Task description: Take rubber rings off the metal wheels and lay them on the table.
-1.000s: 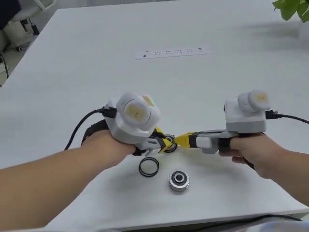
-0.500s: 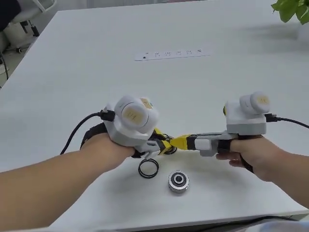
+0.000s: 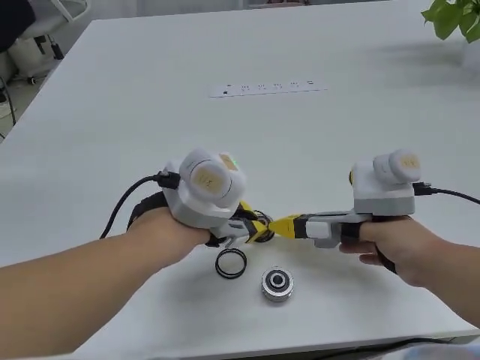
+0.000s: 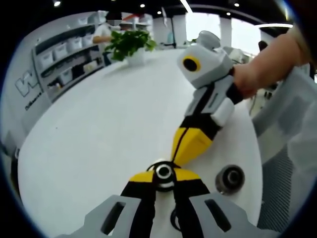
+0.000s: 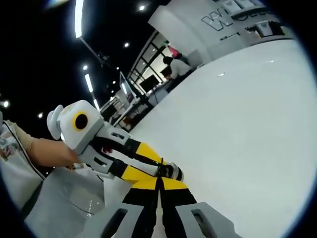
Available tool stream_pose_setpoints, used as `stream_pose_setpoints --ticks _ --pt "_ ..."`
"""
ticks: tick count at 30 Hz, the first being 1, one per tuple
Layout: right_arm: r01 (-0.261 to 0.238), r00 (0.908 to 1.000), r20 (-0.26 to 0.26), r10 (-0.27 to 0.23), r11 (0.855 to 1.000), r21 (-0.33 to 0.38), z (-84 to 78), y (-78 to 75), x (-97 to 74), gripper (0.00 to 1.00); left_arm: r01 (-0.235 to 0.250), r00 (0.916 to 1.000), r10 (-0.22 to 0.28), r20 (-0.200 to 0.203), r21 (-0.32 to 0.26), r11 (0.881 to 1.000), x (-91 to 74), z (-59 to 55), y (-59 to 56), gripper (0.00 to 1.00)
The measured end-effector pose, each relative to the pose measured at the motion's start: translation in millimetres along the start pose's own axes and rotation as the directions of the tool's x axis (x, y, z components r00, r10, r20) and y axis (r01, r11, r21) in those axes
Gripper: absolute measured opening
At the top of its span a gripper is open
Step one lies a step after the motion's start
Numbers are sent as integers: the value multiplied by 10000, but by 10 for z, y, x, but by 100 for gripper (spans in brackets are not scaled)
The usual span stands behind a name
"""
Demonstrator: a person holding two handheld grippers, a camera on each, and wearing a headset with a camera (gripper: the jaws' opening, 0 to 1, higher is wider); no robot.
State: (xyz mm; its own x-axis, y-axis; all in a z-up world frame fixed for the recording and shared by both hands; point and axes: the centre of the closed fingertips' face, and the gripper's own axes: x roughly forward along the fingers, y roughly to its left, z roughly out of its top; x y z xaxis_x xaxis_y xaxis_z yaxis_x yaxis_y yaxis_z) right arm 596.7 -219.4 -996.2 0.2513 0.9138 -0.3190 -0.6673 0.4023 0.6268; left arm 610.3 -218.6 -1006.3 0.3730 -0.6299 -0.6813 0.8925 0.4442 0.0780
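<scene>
Nearest on table [image 3: 360, 300]: loose metal wheel [image 3: 277, 283], with a removed rubber ring [image 3: 231, 263] lying just beside it. Beyond them, left gripper [image 3: 257, 227] clamps a second wheel [image 4: 164, 171]. Right gripper [image 3: 276, 224] jaws together, tips at that wheel. Power strip [image 3: 266, 88] far back.

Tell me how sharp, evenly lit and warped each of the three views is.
Head view: soft, even light, sharp, faint shadows under the loose rubber ring and the bare wheel. Left gripper view: fisheye bows the table, the clamped wheel is slightly soft, windows blown out. Right gripper view: tilted, bowed, dark ceiling against a bright table.
</scene>
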Motion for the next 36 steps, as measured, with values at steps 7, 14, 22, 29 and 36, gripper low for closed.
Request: stream_pose_setpoints --ticks 7,14,22,29,36 --pt "23 9999 135 -23 10000 5 42 9 -22 0 154 9998 -153 -99 112 9998 -45 -20 -26 17" --pt "17 9998 184 -17 10000 -27 78 44 -44 0 231 9994 -236 247 214 9995 -169 57 -66 21" --pt "-52 9997 236 55 9999 -96 120 125 -71 0 266 9980 -280 571 240 9994 -363 103 -107 28" --pt "-125 9995 303 130 9997 -189 164 208 -99 0 302 9962 -320 804 236 9993 -546 128 -172 36" --pt "-248 9993 285 255 9993 -267 181 295 -106 0 165 9944 -176 1039 116 9998 -702 154 -175 42"
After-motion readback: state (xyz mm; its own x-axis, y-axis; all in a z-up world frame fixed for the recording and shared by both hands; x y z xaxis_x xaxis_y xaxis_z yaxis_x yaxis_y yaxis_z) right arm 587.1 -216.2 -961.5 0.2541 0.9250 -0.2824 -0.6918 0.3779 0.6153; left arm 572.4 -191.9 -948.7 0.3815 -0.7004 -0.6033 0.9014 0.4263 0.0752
